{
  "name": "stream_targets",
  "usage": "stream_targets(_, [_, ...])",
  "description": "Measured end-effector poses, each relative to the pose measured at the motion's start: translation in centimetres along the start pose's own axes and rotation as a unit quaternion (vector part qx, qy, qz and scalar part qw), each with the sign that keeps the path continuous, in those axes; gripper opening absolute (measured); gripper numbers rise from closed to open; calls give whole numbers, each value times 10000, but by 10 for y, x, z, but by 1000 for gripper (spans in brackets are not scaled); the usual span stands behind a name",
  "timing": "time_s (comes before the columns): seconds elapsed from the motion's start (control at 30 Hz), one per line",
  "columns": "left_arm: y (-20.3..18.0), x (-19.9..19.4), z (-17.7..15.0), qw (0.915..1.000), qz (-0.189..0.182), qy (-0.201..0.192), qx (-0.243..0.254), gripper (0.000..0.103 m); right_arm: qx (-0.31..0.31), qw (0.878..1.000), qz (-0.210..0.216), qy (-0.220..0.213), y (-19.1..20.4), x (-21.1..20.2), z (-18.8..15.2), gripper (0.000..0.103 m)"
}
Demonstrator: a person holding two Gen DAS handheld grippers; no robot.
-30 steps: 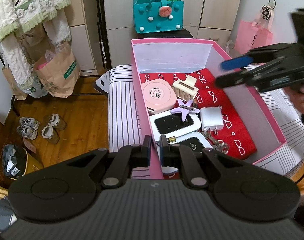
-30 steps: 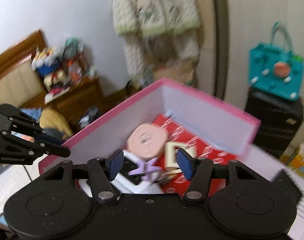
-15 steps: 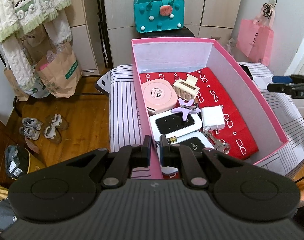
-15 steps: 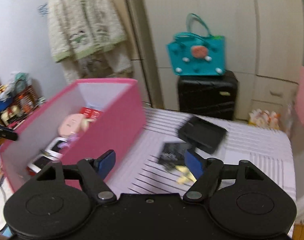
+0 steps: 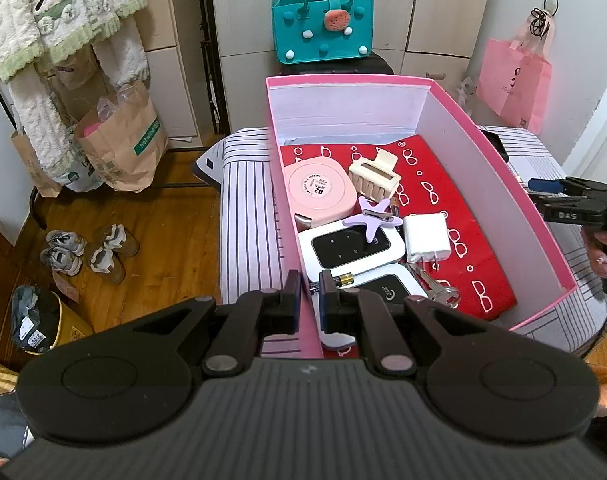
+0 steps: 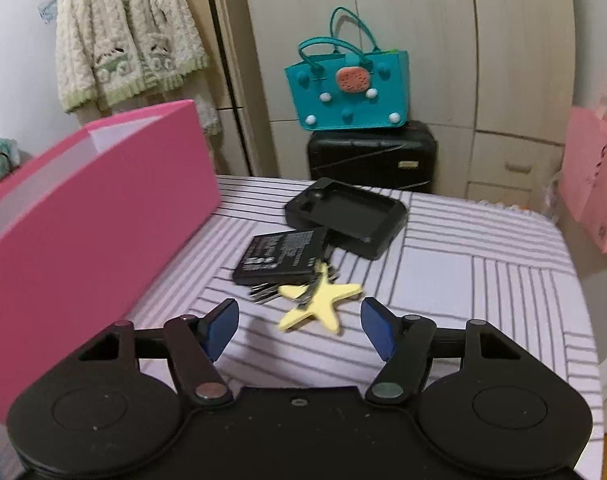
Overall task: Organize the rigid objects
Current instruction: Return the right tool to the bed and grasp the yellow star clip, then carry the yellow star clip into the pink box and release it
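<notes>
**Mostly packed, three pieces left outside**

Already the pink box (image 5: 479,184) is seen well filled from the left wrist: pink case (image 5: 319,192), cream clip (image 5: 375,178), charger (image 5: 427,238). Its near wall is pinched by the clenched left tool (image 5: 310,290).

Meanwhile, from the right wrist, the right tool (image 6: 299,326) is closing with nothing between its pads, above the yellow star (image 6: 321,300); battery (image 6: 281,258) and black tray (image 6: 345,218) remain on the striped bed (image 6: 483,280).

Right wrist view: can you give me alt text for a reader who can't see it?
The right gripper, jaws closing with nothing between them, points at a yellow star-shaped clip on a striped tabletop. Just beyond lie a flat black battery and an empty black case. A pink box stands to the left.
</notes>
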State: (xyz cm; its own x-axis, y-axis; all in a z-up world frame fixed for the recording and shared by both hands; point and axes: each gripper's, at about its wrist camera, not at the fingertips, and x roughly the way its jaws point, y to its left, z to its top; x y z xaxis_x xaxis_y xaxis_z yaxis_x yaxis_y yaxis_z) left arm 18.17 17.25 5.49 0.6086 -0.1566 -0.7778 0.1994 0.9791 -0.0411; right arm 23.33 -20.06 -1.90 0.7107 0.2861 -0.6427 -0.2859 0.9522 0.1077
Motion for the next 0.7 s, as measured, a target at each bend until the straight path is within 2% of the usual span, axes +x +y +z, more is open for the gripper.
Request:
stream_targets(0.1, [1,0,0,10000,-7,-2,-19,8,21,9999,-157,-3,-3,8,2,71])
stream_targets(0.2, [1,0,0,10000,-14,-11,-18,8,159,9997,-194,6,-7,14,3,63])
stream_targets(0.27, [2,-1,0,10000,-21,-13,-35,8,135,9996,-243,-15,-7,15,3,53])
stream_targets(0.37, [3,-1,-1,10000,-44,-14,-49,8,-11,9996,-287,-35,-3,13,1,51])
stream_targets(0.43, [4,-1,-1,10000,-35,-19,-40,8,-158,9991,-358,-168,2,8,-1,46])
stream_targets(0.7, [4,0,-1,10000,-58,-29,-45,8,-267,9992,-295,-107,8,-7,-4,46])
